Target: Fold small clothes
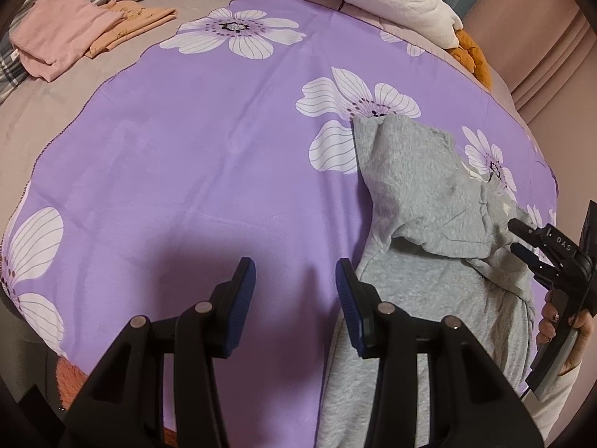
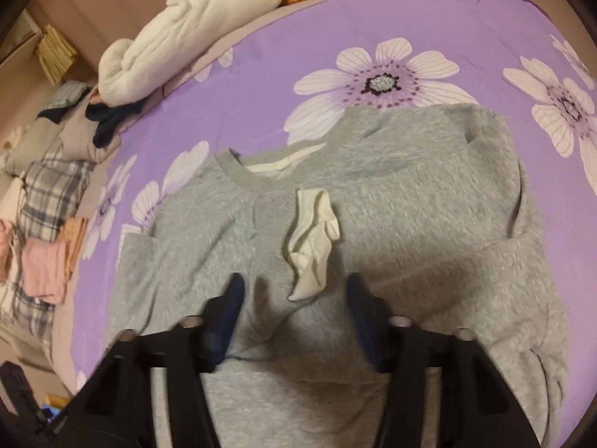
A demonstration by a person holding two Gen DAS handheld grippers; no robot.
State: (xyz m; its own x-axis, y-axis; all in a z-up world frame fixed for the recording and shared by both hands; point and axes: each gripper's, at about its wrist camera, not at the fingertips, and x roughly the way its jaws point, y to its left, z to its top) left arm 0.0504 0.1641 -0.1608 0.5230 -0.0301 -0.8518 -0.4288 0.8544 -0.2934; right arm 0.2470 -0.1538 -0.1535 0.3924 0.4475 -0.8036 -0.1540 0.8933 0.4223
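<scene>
Right now our right gripper (image 2: 294, 298) hangs with jaws apart and empty over the grey sweatshirt (image 2: 373, 216), just above a sleeve folded across its chest. The sweatshirt lies on the purple floral sheet (image 1: 224, 130), its length running away from us. Our left gripper (image 1: 295, 280), half-open and empty, sits beside its edge.

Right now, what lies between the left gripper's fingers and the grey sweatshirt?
Nothing but bare purple floral sheet. In the left wrist view, the left gripper is open over it, with the grey sweatshirt just beside it.
</scene>
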